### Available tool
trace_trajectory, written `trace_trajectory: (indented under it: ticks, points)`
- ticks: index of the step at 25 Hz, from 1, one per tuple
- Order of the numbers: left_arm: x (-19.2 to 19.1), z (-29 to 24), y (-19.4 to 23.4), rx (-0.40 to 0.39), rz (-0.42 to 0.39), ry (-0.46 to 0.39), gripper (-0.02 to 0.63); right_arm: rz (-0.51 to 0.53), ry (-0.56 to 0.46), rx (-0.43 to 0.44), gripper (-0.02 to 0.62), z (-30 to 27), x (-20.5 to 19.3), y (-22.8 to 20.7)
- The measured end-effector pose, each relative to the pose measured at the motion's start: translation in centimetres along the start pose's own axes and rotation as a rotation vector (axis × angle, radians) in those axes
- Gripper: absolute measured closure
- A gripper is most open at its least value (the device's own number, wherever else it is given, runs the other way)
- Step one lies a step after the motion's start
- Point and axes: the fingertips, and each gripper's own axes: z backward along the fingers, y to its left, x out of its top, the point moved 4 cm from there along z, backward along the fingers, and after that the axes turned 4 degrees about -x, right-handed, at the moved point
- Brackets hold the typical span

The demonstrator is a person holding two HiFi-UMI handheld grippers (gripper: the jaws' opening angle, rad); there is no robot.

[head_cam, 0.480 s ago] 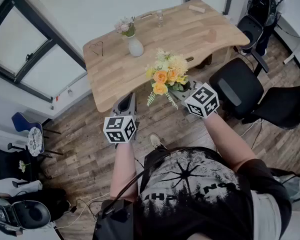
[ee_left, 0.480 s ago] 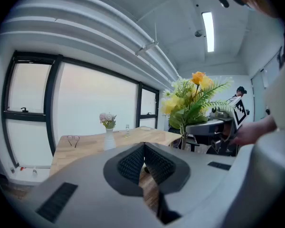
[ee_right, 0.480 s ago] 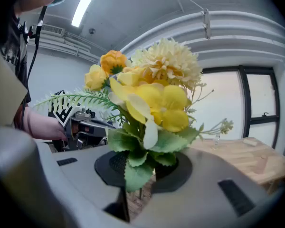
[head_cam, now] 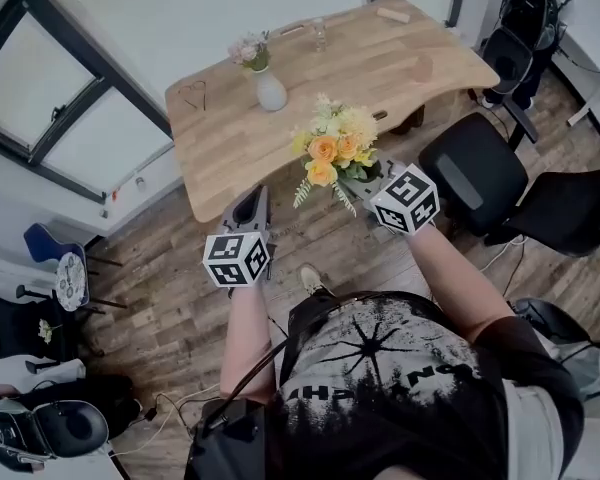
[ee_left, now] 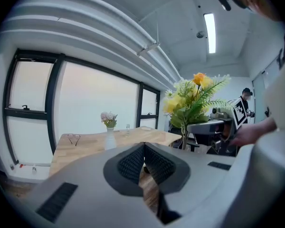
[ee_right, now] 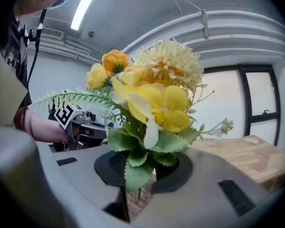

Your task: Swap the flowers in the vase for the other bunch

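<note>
A small white vase (head_cam: 271, 93) with pale pink flowers (head_cam: 249, 52) stands on the wooden table (head_cam: 230, 148), toward its left side; in the left gripper view the vase (ee_left: 110, 139) is far ahead. My right gripper (head_cam: 365, 183) is shut on the stems of a yellow and orange bunch (head_cam: 332, 148), held upright in the air off the table's near edge. That yellow bunch (ee_right: 147, 103) fills the right gripper view, with its leaves between the jaws. My left gripper (head_cam: 250, 206) is shut and empty, just off the table's near edge, left of the bunch.
On the table lie a pair of glasses (head_cam: 192, 96), a small clear bottle (head_cam: 321, 36), a wooden block (head_cam: 393, 16) and a round wooden piece (head_cam: 422, 68). A black office chair (head_cam: 470, 173) stands right of the table, a second chair (head_cam: 505, 58) behind it. Windows run along the left.
Both grippers have stayed almost still; the left one has shifted a touch to the left. The bunch is still held the same way.
</note>
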Motion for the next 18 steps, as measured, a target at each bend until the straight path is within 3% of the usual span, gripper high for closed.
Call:
trace_trajectory:
  ticks: [12, 18]
  points:
    - [-0.8, 0.0, 0.7, -0.039, 0.015, -0.041, 0.592, -0.024, -0.027, -0.001, 0.508, -0.4, -0.9, -0.8]
    - [-0.5, -2.5, 2.1, -0.081, -0.001, -0.046, 0.591, -0.027, -0.031, -0.006, 0.506, -2.2, -1.1, -2.8]
